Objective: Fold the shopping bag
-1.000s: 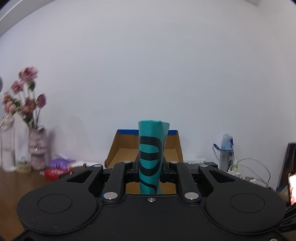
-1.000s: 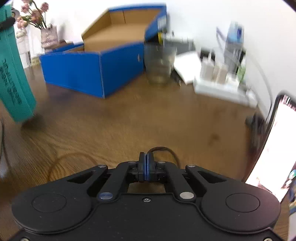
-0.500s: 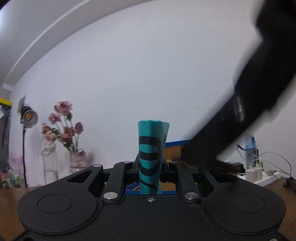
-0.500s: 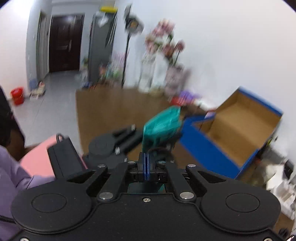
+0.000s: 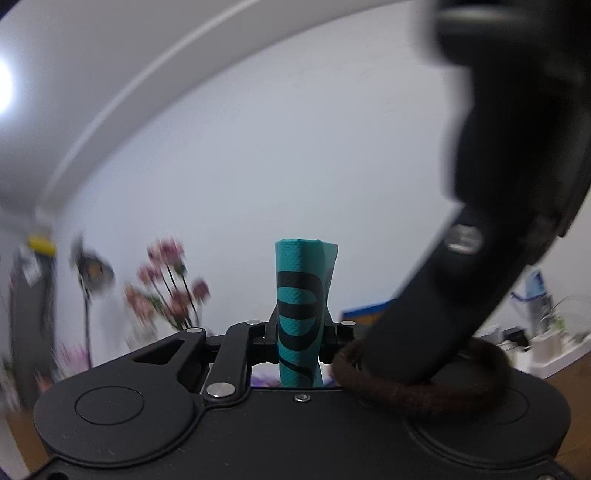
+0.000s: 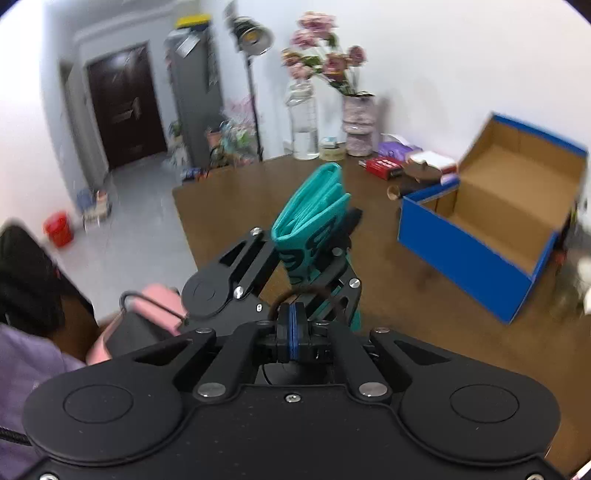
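Above wooden table (image 6: 229, 206), left tool (image 5: 300, 334) clamps folded bag (image 5: 301, 314) upright.

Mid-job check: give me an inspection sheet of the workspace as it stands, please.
Surface: brown wooden table, bare near the grippers.
Job's things: folded teal bag, upright in the left gripper; brown band looped around the right gripper's tip.
Clutter: open blue box, flower vase, clear bottle, red packet.
Grippers: left shut on the bag; right gripper shut on the band.
Cables: black lead by the left gripper's body.
Surroundings: white wall, dark door, lamp, red bucket.
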Tool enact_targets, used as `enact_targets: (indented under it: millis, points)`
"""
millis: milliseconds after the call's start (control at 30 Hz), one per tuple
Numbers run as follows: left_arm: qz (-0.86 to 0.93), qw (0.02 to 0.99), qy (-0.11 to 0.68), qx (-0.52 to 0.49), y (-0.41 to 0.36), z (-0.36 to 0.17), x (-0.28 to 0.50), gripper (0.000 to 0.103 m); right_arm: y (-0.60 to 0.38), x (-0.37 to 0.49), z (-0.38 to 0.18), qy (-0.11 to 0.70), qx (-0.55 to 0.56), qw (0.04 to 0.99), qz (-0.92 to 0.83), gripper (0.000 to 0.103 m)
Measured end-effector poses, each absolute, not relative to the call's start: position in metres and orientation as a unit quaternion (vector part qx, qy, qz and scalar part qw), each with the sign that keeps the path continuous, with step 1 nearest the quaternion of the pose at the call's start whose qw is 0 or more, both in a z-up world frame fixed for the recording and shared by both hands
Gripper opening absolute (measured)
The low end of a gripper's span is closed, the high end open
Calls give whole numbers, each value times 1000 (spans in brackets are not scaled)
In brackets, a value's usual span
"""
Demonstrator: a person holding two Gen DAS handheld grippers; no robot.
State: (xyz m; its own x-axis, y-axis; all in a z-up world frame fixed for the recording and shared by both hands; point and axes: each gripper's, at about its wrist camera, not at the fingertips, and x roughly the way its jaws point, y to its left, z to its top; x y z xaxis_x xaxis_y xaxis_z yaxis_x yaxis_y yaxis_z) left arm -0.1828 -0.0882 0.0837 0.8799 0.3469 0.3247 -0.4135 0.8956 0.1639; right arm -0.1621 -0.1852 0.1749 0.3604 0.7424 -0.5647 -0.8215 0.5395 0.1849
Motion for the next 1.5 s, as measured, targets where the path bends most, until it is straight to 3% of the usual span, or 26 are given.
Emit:
enact_targets:
  millis: [233, 500, 633, 800, 933, 1033, 1267, 1500]
  points:
    - [280, 881, -228, 305, -113, 58, -171, 16, -213, -129, 137, 322, 90, 811, 481, 3]
    - [252, 807, -309, 436, -125, 30, -162, 17, -234, -104, 89, 322, 240, 786, 470, 22]
    - [235, 787, -328, 468, -134, 20, -163, 17, -228, -108, 80, 306, 233, 799, 463, 25]
    - [255, 822, -271, 432, -115, 36, -154, 17, -246, -121, 79, 231, 256, 808, 478, 26]
    - [207, 890, -189, 359, -108, 60, -157, 17, -247, -130, 79, 169, 254, 829, 468, 36]
    - [190, 905, -164, 343, -109, 68, -158, 17, -239, -135, 90, 149, 230, 845, 460, 38]
    - [163, 885, -194, 390, -125, 49, -167, 15, -235, -131, 115, 124, 205, 868, 434, 38]
    - [112, 804, -299, 502, -127, -7, -180, 14, -249, -125, 105, 162, 185, 870, 428, 38]
